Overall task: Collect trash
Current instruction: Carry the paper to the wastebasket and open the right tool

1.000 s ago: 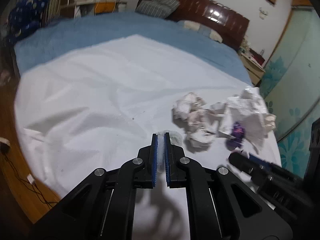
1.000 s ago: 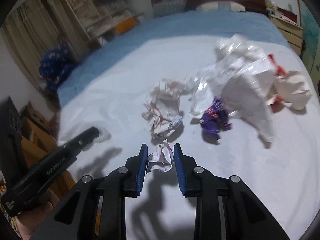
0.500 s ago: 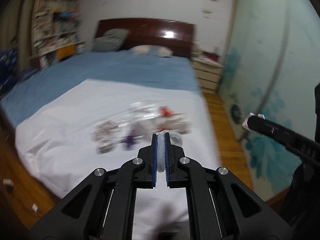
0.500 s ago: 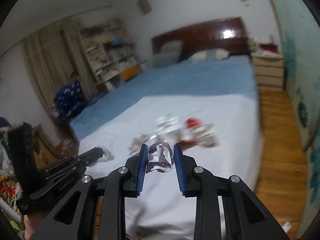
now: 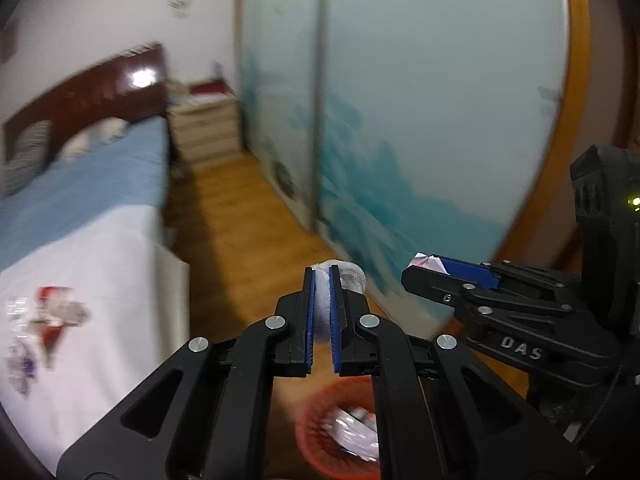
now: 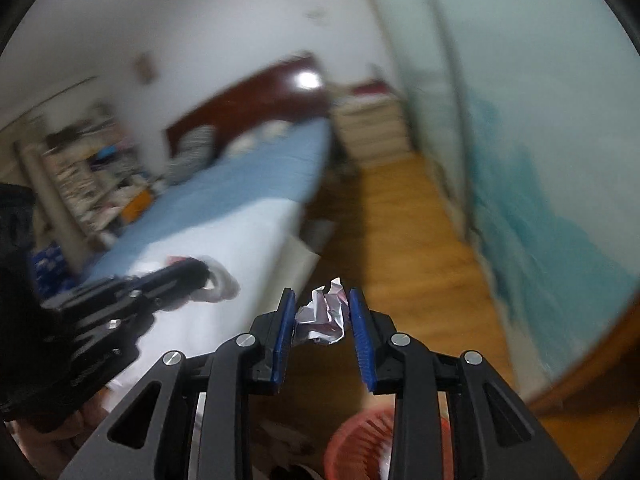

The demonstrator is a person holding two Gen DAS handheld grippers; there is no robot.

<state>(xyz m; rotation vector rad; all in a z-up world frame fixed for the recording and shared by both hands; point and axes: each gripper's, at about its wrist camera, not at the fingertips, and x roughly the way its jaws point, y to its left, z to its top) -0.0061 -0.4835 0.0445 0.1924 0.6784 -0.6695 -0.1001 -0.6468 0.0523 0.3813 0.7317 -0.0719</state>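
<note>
Left wrist view: the left gripper (image 5: 321, 280) is clenched on a white wad (image 5: 344, 276), held above the wooden floor, up and away from the red basket (image 5: 320, 432). That basket holds pale scraps. Remaining litter (image 5: 48, 312) lies on the bed's white sheet (image 5: 100, 260), left of the basket.

Right wrist view: the right gripper (image 6: 322, 300) is opening, crumpled paper (image 6: 326, 316) between its jaws, above the basket.
</note>
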